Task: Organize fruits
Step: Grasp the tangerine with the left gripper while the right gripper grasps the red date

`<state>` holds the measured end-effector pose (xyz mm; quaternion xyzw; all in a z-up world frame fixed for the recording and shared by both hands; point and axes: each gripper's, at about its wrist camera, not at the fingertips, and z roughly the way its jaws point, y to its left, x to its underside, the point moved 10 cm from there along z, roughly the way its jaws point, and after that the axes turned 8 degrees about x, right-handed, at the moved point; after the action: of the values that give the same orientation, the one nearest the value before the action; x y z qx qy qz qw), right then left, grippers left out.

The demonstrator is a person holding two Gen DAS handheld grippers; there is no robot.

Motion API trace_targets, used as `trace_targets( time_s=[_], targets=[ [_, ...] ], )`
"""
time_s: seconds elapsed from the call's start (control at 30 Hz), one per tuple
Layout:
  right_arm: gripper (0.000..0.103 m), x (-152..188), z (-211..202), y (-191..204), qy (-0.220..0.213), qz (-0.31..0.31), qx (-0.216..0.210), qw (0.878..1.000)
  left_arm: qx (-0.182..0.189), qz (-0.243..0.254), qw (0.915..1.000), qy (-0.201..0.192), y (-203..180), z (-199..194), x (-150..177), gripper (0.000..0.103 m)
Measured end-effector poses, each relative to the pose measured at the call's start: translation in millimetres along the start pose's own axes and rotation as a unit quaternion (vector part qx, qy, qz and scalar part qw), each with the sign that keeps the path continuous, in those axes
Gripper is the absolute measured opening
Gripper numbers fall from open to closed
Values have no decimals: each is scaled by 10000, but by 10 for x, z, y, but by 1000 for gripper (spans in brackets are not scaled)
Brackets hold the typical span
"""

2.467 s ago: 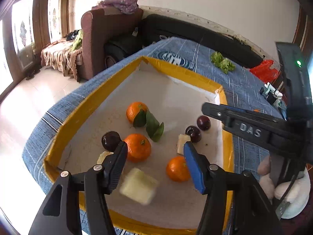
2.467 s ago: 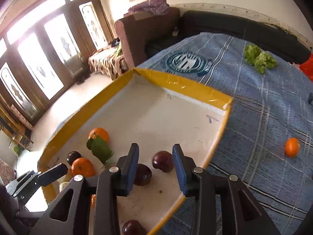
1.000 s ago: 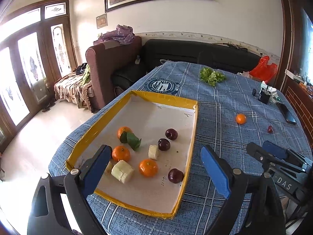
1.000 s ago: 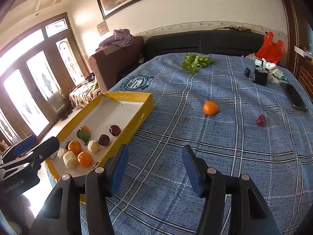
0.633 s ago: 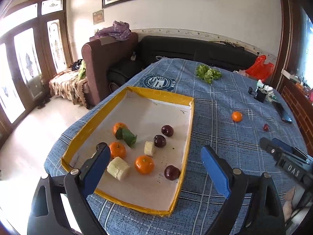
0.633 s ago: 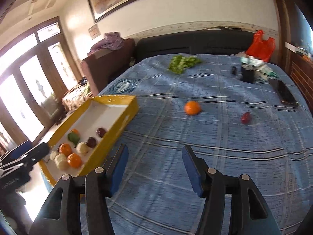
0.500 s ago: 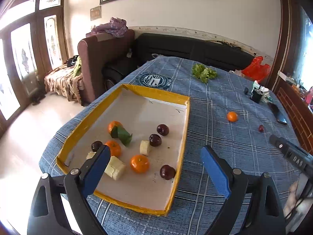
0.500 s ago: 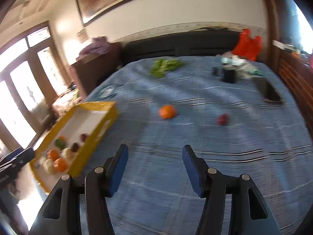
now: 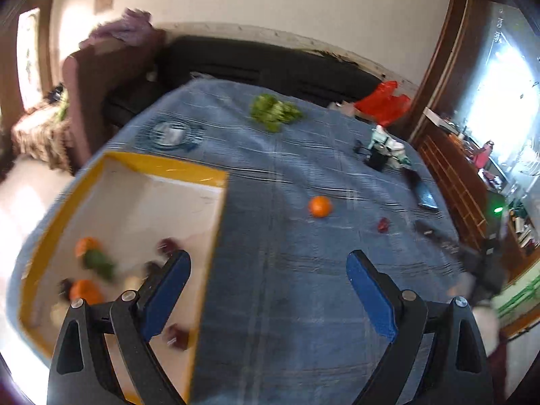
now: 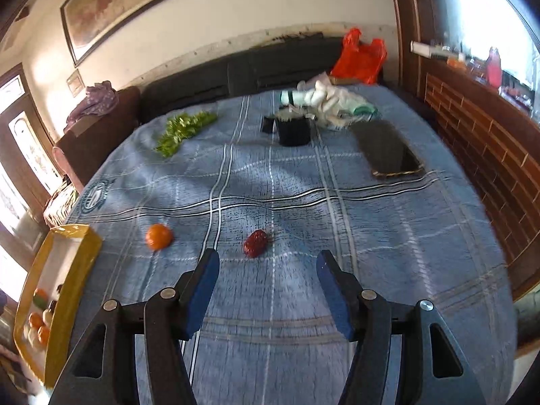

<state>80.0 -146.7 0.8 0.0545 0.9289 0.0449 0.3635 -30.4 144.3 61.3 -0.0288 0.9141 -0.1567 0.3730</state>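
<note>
A yellow-rimmed tray [image 9: 175, 168] at the left holds several oranges, dark plums and pale fruit pieces; it also shows in the right wrist view [image 10: 64, 290]. A loose orange [image 9: 319, 206] and a small red fruit [image 9: 383, 225] lie on the blue checked cloth; both also show in the right wrist view, the orange [image 10: 158, 236] and the red fruit [image 10: 255, 243]. My left gripper [image 9: 268, 290] is open and empty above the cloth beside the tray. My right gripper [image 10: 266, 287] is open and empty, just short of the red fruit.
Green leaves [image 10: 182, 128], a black box [image 10: 292, 130], white bags [image 10: 329, 101], a dark tray [image 10: 388, 152] and a red bag [image 10: 359, 55] sit at the far side. A sofa [image 9: 270, 71] and armchair [image 9: 101, 77] stand beyond the table.
Both grippers have swung right, away from the tray, toward the loose orange and red fruit. The right gripper has come much closer to the red fruit. Both stay open.
</note>
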Motion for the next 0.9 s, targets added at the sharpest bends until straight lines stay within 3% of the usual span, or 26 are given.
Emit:
trace_targets(
  time_s=[0.3,0.37,0.43,0.57,0.7,0.83,0.9],
  targets=[
    [64,-9,708,180,412,-34,-90,9991,393,-310,9958,761,-231,1265,-260,91],
    [64,24,765,196,451,-81,-122,9989,386,-306,9949,884,-257,1501,-276,78],
    [64,52,834,228,525,-146,-166,9984,296,-156,9945,996,-301,1713,-272,75],
    [61,48,840,248,456,-272,-165,9985,62,177,9949,987,-366,1988,-291,75],
    [48,50,851,265,421,-358,-101,9984,-77,427,9938,1027,-402,2202,-265,75],
    [43,66,840,283,390,-457,-19,9982,-191,699,9916,1074,-446,2314,-184,75],
    [41,73,838,290,380,-503,24,9980,-269,833,9907,1046,-459,2340,-156,64]
  ],
)
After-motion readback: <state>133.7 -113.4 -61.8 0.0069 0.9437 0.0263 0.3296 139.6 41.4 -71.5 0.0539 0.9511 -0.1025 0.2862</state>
